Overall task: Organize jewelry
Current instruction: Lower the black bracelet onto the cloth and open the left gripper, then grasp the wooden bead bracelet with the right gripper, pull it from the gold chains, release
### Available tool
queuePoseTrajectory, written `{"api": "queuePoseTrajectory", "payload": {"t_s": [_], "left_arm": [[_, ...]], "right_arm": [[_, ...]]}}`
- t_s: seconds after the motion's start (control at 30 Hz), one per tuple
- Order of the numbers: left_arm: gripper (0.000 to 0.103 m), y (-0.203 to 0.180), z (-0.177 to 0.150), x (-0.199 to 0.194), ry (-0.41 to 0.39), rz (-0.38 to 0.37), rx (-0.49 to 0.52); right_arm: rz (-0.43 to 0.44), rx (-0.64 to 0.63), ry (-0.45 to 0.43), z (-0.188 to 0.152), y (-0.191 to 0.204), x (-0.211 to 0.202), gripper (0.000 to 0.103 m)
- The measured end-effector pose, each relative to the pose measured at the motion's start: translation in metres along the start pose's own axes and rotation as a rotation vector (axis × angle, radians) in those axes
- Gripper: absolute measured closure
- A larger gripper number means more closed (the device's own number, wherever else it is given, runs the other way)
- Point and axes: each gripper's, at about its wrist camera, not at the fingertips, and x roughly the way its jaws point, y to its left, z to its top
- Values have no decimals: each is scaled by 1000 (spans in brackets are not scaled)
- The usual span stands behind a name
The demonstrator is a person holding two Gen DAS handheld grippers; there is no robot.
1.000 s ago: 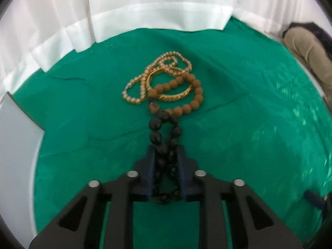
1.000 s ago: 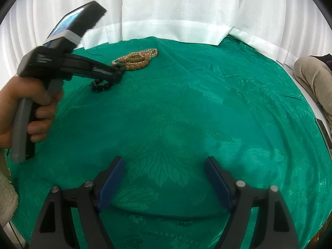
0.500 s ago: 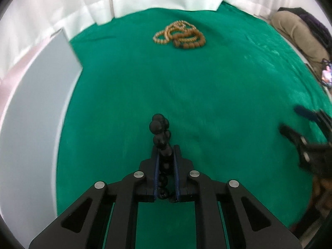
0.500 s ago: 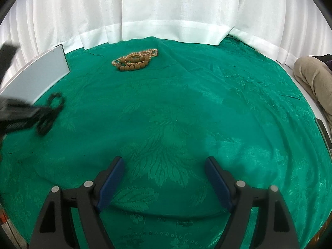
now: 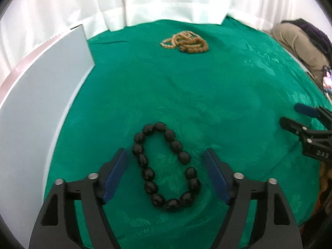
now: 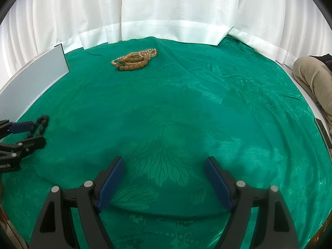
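- My left gripper has just been opening; black beads lie loose between its spread jaws.
- My right gripper gapes, empty.
- Gold pile sits far.

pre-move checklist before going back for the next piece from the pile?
1. Black bead bracelet flat on the green cloth, apart from the pile: ok.
2. Left gripper has just been opening; bracelet between the fingers, pads off it: ok.
3. Right gripper open, empty: ok.
4. Jewelry pile in view: ok.
5. Pile pieces untangled: not ok, they overlap.
6. Path over the cloth to the pile free: ok.
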Motion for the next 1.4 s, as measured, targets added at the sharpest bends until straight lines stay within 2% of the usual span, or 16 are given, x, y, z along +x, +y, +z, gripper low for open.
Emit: {"api": "queuePoseTrajectory", "payload": {"t_s": [0.1, 0.23, 0.3, 0.7, 0.8, 0.87, 0.93, 1.03, 1.17, 1.23, 1.27, 1.3, 1.4], "left_arm": [[12, 8, -3, 3, -13, -6, -40], [11, 9, -4, 5, -18, 0, -50], [7, 11, -5, 6, -13, 6, -58], [3, 15, -5, 6, -9, -1, -60], [3, 15, -5, 7, -9, -1, -61], [3, 15, -5, 7, -9, -1, -61], [3, 15, -5, 7, -9, 0, -61], [3, 15, -5, 7, -9, -1, -61], [3, 15, -5, 7, -9, -1, -61], [3, 15, -5, 7, -9, -1, -61], [3, 15, -5, 7, -9, -1, -61], [3, 15, -5, 7, -9, -1, -61], [3, 15, -5, 7, -9, -1, -61]], "right_arm": [[0, 0, 0, 0, 1, 0, 21], [0, -1, 0, 0, 0, 0, 21], [1, 0, 0, 0, 0, 0, 21], [7, -3, 4, 0, -1, 1, 21], [28, -24, 61, 6, -5, 1, 21], [104, -7, 116, 23, -12, 2, 21], [144, 17, 111, 45, -20, 2, 21], [152, 52, 94, 89, -30, 12, 21], [229, 159, 86, 155, -35, 55, 21], [284, 224, 114, 174, -33, 80, 33], [314, 258, 138, 184, -31, 97, 47], [322, 282, 156, 191, -28, 111, 54], [281, 298, 159, 206, -14, 137, 54]]}}
